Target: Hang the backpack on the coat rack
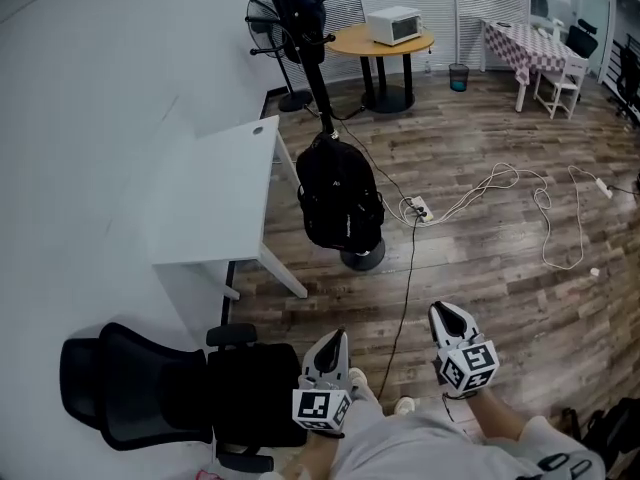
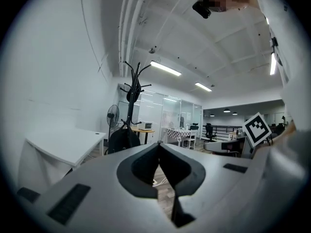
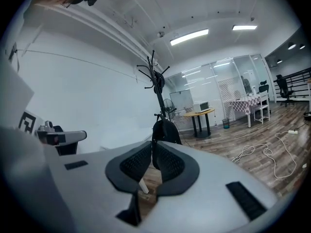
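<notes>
The black backpack point(image 1: 340, 203) hangs from the black coat rack point(image 1: 312, 63), low on the pole just above its round base point(image 1: 362, 258). Both grippers are well back from it, close to the person's body at the bottom of the head view. The left gripper point(image 1: 338, 336) is shut and empty. The right gripper point(image 1: 440, 310) has its jaws together, and nothing is held. In the left gripper view the backpack point(image 2: 122, 141) and rack point(image 2: 132, 89) stand far off, beyond the shut gripper point(image 2: 159, 143). The right gripper view shows the backpack point(image 3: 165, 130) on the rack point(image 3: 156, 81), past the gripper point(image 3: 152, 143).
A white desk point(image 1: 215, 198) stands left of the rack, with a black office chair point(image 1: 150, 393) near my left side. A power strip point(image 1: 415, 208) and white cables point(image 1: 520, 193) lie on the wood floor. Farther back are a fan point(image 1: 268, 13) and a round table point(image 1: 385, 40).
</notes>
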`<state>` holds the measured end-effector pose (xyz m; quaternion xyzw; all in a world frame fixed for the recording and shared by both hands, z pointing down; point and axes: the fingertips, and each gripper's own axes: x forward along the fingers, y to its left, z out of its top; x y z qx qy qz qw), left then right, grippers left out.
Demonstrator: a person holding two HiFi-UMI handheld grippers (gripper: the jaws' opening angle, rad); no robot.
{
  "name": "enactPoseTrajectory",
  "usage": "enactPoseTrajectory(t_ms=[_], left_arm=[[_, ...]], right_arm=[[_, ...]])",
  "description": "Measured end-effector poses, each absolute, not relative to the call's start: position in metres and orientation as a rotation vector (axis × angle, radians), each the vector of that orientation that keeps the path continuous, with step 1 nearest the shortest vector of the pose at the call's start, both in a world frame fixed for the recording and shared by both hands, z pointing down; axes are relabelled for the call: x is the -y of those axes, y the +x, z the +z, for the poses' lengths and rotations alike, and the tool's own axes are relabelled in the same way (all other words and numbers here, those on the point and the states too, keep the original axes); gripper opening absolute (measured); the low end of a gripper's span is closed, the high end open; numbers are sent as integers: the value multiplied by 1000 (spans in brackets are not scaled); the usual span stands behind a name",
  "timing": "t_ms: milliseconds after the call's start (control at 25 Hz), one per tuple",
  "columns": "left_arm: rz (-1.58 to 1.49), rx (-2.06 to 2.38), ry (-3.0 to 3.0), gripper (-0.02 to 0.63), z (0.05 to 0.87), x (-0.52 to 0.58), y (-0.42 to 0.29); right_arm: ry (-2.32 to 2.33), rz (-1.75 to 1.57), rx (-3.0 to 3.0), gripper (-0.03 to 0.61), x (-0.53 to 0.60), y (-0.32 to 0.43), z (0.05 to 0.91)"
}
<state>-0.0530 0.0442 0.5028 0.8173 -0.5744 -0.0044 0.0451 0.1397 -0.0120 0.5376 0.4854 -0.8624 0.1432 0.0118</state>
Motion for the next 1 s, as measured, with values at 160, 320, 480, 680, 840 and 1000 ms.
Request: enactPoseTrajectory(t_ms=[160,320,480,680,840,1000], left_arm=[[14,1799,2459,9,503,-75,-43],[48,1802,2441,9,509,-100,-37],[82,1802,2465,9,504,-111,-26],[89,1834,2498,9,491,-116,-20],[93,1891,2480,9,488,-115,-32],[79,1888,2456,9,490,-116,-44]], right_arm=[[1442,468,2712,43,-10,144,546],[1409,487,2745,43,-28,144,545],[1433,503,2784,43,-38,153,538],[1454,496,2799,43,-51,159,532],[1458,465,2801,43,-63,160,528],[1456,475,2771,26,-77,160,530]])
